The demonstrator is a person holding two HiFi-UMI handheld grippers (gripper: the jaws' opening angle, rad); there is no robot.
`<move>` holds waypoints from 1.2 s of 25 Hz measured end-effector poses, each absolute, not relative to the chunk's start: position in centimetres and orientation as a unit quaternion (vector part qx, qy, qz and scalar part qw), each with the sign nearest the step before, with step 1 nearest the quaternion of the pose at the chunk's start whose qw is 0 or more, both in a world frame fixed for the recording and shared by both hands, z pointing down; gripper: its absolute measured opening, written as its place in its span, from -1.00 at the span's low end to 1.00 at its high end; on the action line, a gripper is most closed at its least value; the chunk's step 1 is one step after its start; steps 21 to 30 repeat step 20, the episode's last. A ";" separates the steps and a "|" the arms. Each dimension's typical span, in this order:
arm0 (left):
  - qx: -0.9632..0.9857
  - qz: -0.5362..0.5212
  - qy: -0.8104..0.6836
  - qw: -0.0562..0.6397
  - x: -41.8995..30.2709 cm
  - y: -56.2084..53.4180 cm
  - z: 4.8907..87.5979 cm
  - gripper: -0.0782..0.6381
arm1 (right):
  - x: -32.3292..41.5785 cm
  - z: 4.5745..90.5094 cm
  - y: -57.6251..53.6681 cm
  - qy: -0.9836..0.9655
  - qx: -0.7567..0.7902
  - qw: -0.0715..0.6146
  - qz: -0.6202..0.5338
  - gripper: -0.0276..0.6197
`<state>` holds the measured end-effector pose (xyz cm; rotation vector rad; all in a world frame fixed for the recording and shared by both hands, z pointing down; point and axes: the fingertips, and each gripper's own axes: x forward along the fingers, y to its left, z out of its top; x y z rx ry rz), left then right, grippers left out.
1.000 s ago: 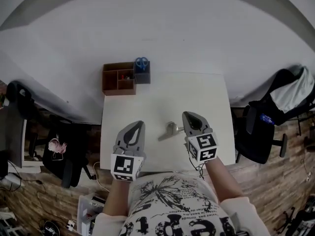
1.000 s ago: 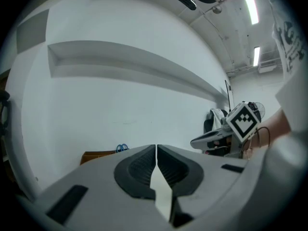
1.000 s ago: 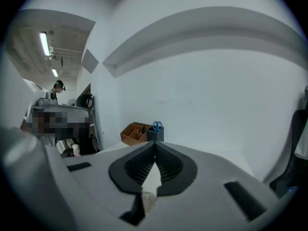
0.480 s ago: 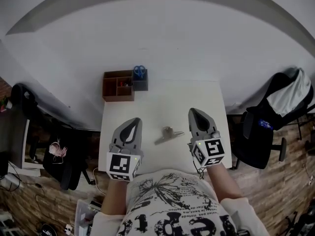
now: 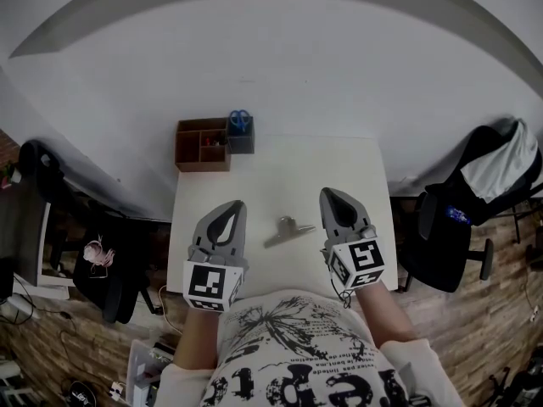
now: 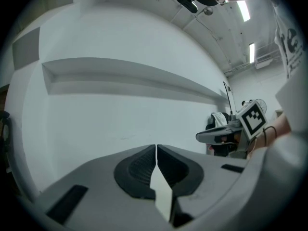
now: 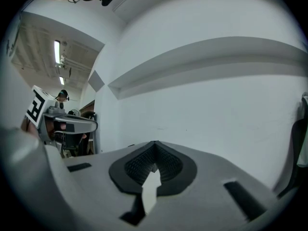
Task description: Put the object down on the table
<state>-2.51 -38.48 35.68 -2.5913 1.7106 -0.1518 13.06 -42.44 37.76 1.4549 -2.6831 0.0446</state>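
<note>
Head view, metal object (image 5: 288, 230) on table (image 5: 280, 168) between left claw (image 5: 230, 209) and right claw (image 5: 330, 197), both pressed together

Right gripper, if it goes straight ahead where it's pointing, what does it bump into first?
Probably the white wall. The right gripper points across a bare part of the table, and its own view shows only wall ahead. How far off the wall is, I cannot tell.

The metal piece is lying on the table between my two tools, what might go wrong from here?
The metal piece lies between the shut left tool and right tool; swinging either inward might knock it. It sits on the near half of the table, so a nudge toward you might push it off.
</note>
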 end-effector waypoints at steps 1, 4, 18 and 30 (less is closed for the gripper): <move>-0.832 -0.049 0.552 0.016 -2.5 -38.5 35.6 -0.75 | 13.0 37.7 -42.5 -0.879 0.475 0.045 0.012 -0.95; -0.830 -0.049 0.556 0.015 -2.5 -38.7 35.6 -0.75 | 12.8 37.5 -42.6 -0.880 0.472 0.048 0.002 -0.95; -0.821 -0.053 0.568 0.015 -2.8 -38.9 35.8 -0.75 | 12.2 37.9 -43.2 -0.885 0.463 0.058 -0.007 -0.95; -0.821 -0.055 0.568 0.015 -2.8 -38.8 35.8 -0.75 | 12.0 38.0 -43.2 -0.885 0.461 0.063 -0.013 -0.95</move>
